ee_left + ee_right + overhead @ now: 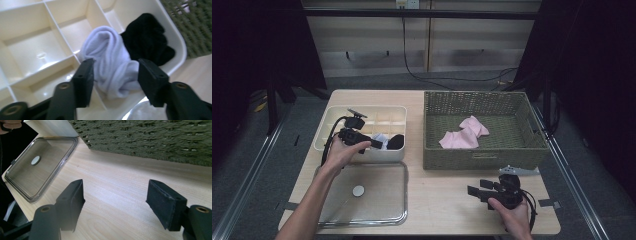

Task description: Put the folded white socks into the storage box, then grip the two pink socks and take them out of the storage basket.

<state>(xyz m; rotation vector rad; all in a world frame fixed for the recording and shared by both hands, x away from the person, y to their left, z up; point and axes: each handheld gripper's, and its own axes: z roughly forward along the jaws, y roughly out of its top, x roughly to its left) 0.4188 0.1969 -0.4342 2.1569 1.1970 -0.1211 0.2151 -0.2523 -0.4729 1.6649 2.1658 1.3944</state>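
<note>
A cream divided organiser box stands at the left of the table. A rolled white sock lies in a near compartment, with a black sock in the compartment beside it. My left gripper hovers open over the box, its jaws on either side of the white sock. A pink cloth lies in the green wicker basket. Over the bare tabletop at the front right, my right gripper is open and holds nothing.
A clear plastic lid with a round white disc on it lies flat at the front left, below the organiser. The wooden tabletop separates lid and right hand. Dark floor and rails surround the table.
</note>
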